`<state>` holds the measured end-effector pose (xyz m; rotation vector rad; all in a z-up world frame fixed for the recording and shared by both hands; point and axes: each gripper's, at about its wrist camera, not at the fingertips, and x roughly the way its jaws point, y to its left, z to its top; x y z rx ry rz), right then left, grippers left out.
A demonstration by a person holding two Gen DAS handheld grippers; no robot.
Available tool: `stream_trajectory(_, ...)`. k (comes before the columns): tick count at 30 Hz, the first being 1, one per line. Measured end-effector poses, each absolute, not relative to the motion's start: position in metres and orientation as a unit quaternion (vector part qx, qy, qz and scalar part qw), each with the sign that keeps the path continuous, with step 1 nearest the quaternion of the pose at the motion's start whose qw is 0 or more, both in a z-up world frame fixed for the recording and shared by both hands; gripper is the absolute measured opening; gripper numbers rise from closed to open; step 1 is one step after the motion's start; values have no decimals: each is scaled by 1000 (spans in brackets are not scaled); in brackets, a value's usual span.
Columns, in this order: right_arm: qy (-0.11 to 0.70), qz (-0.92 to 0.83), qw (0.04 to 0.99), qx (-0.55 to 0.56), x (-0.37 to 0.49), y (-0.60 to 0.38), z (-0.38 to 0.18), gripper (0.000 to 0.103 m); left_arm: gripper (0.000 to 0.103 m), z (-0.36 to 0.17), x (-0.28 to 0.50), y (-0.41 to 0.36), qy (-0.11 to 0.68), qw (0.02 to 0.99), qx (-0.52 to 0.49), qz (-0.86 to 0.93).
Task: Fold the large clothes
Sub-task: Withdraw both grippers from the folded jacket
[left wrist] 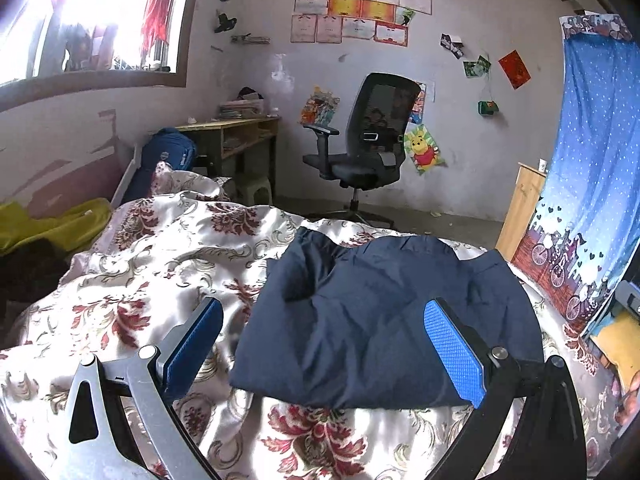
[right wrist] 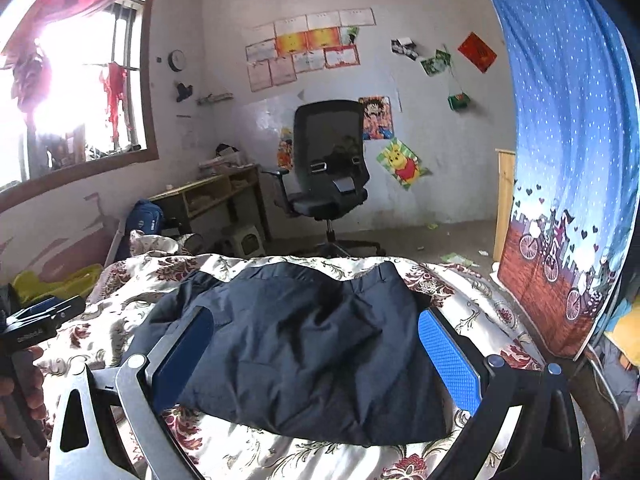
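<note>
A dark navy garment (left wrist: 380, 320) lies folded into a compact rectangle on the floral bedspread (left wrist: 160, 264). It also shows in the right wrist view (right wrist: 304, 344), on the same bedspread (right wrist: 472, 300). My left gripper (left wrist: 324, 340) is open and empty, hovering above the garment's near left part. My right gripper (right wrist: 316, 352) is open and empty, hovering above the garment's near edge. The left gripper's body (right wrist: 40, 320), held by a hand, shows at the left edge of the right wrist view.
A black office chair (left wrist: 360, 140) and a wooden desk (left wrist: 236, 136) stand beyond the bed. A blue curtain (left wrist: 592, 168) hangs at the right. A yellow-green cloth (left wrist: 52, 228) and a blue backpack (left wrist: 164, 160) lie at the far left.
</note>
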<state>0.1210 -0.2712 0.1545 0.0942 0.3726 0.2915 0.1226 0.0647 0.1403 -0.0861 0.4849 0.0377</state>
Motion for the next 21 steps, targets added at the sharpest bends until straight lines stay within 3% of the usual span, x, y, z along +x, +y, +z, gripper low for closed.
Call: stream_trajectory(21,139,149,979,24,42,-237,148,103,99,123,55,70,214,977,-14,-6)
